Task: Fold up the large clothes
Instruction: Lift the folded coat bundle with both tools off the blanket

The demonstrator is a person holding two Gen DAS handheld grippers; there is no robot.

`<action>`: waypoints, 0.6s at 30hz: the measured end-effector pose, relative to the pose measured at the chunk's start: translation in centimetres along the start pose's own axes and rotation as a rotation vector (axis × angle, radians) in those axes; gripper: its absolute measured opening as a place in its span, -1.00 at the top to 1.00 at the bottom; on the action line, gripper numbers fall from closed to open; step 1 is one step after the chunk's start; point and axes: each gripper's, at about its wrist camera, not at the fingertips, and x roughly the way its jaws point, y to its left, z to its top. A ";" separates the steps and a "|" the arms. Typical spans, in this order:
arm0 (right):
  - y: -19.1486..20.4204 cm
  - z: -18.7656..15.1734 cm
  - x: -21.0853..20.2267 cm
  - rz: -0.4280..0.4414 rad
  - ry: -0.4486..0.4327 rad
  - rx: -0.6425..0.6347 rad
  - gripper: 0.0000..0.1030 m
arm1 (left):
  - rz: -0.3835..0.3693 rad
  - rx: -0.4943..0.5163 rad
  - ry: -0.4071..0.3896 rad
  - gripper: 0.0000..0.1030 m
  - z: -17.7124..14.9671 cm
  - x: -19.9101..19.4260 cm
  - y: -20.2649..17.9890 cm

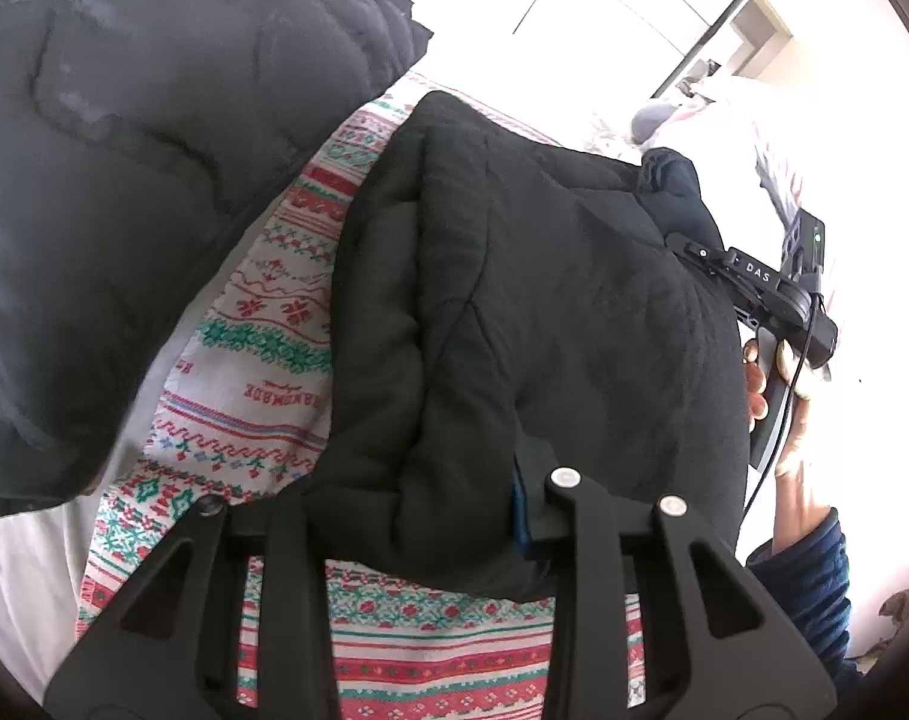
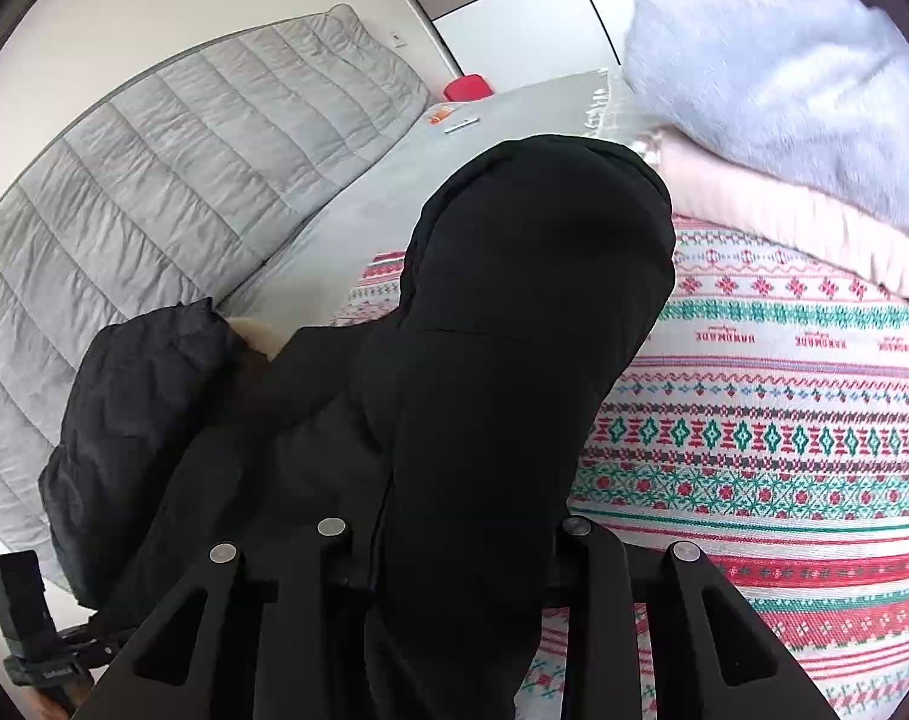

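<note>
A black padded jacket (image 1: pixel 514 312) lies bunched over a red, green and white patterned blanket (image 1: pixel 274 324). My left gripper (image 1: pixel 418 516) is shut on a thick fold of the jacket near its hem. In the right wrist view the jacket (image 2: pixel 514 360) rises as a dark mound, with its hood or sleeve (image 2: pixel 130 420) hanging to the left. My right gripper (image 2: pixel 454 576) is shut on the jacket's edge; its fingertips are buried in the fabric. The right gripper also shows in the left wrist view (image 1: pixel 772 294), held by a hand at the jacket's far side.
A dark grey padded garment (image 1: pixel 124 150) hangs at upper left. A grey quilted backrest (image 2: pixel 154 180) and grey mattress (image 2: pixel 514 114) carry a red object (image 2: pixel 466 87). Folded blue (image 2: pixel 772 72) and pink blankets (image 2: pixel 784 228) are stacked at upper right.
</note>
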 end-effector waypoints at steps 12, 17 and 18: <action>1.9 1.3 -4.4 -0.015 -0.056 -0.049 0.40 | -0.083 0.055 -0.004 0.34 -1.0 -0.4 -1.2; 1.2 0.9 -4.8 -0.028 -0.055 -0.041 0.40 | -0.060 0.084 -0.004 0.34 -1.0 -0.4 -2.0; 1.2 0.8 -4.9 -0.030 -0.056 -0.041 0.40 | -0.055 0.092 -0.004 0.34 -0.9 -0.4 -2.1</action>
